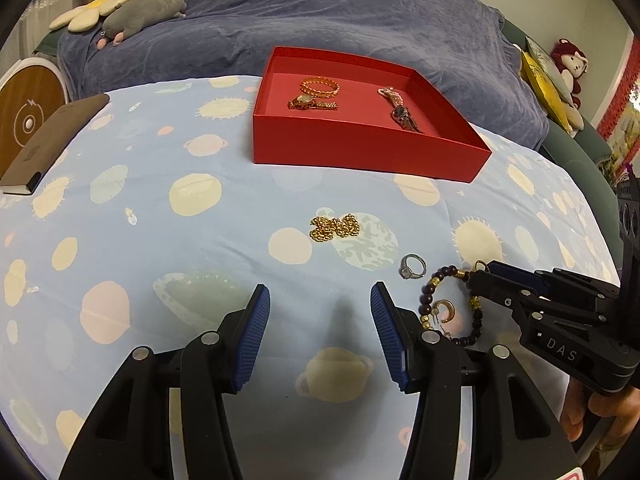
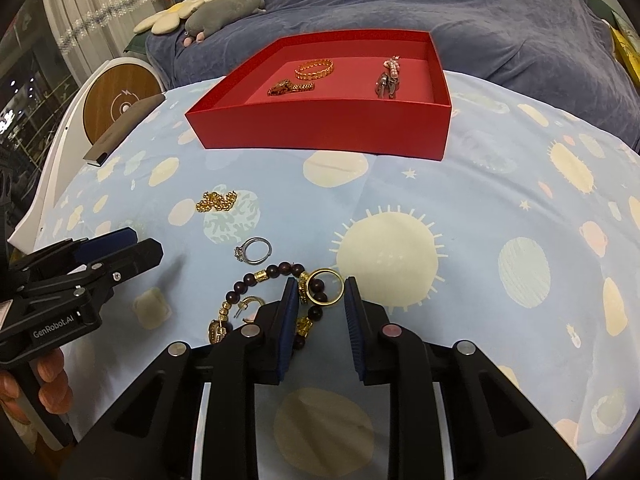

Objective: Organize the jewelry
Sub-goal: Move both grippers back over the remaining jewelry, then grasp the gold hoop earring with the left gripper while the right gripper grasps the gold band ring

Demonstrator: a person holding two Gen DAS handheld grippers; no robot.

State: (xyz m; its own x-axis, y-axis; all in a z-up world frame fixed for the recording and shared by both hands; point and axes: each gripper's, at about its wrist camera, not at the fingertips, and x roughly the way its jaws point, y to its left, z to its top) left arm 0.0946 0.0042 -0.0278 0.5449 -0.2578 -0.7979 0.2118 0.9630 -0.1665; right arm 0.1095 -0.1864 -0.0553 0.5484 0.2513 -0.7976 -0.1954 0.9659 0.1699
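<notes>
The right gripper (image 2: 322, 292) stands parted around a gold ring (image 2: 325, 287) lying on the beaded bracelet (image 2: 276, 270) on the tablecloth; small, hard and probably slippery, it wants pinching across its band, while the left gripper (image 1: 320, 300) hangs open, empty

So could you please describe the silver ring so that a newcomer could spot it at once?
Find the red box on the blue cloth. Nearer than it, between the heaped gold chain and the dark bead bracelet, lies the silver ring. It alone is silver, with a stone.
</notes>
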